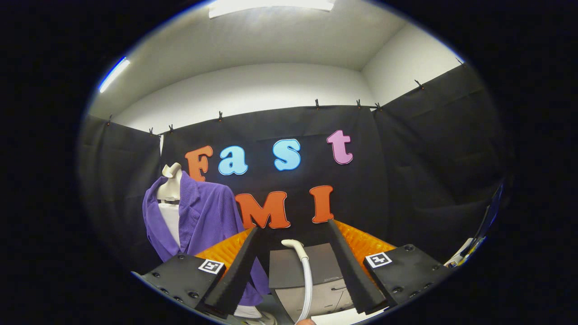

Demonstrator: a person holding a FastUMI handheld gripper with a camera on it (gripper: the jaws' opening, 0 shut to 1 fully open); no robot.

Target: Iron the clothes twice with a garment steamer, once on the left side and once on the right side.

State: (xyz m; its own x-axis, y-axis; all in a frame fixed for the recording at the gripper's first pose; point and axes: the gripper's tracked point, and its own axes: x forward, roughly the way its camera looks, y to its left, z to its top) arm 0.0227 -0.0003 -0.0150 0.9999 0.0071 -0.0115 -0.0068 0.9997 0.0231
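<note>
A purple jacket (208, 215) hangs on a pale mannequin bust (171, 179) over a white top (172, 222), to the left of and beyond my fingers. The garment steamer's white curved handle (294, 245) and its hose (308, 280) rise in the gap between my fingers, in front of the steamer's grey body (289, 267). My gripper (293, 226) is open, fingers spread wide, and neither finger touches the handle. The left finger overlaps the jacket's lower hem in the view.
Black cloth walls close the booth on three sides, with white wall and ceiling lights above. A white object (465, 251) and a thin dark upright part sit low at the right, beyond the right finger.
</note>
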